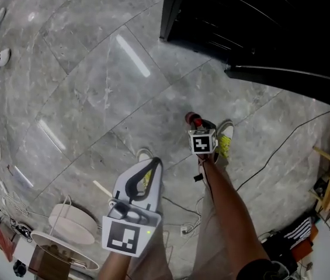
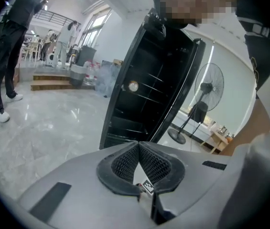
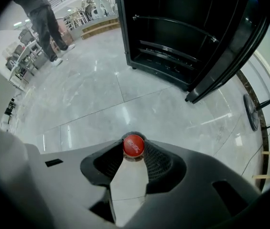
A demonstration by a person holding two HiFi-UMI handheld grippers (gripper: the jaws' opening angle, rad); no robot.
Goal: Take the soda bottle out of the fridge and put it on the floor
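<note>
Soda bottle (image 3: 134,145) between right claw (image 3: 134,148) tips

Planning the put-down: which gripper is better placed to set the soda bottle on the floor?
Right. The right gripper has its jaws clamped on the top of the soda bottle, over the floor. The left gripper is shut, empty, and points at the fridge.
</note>
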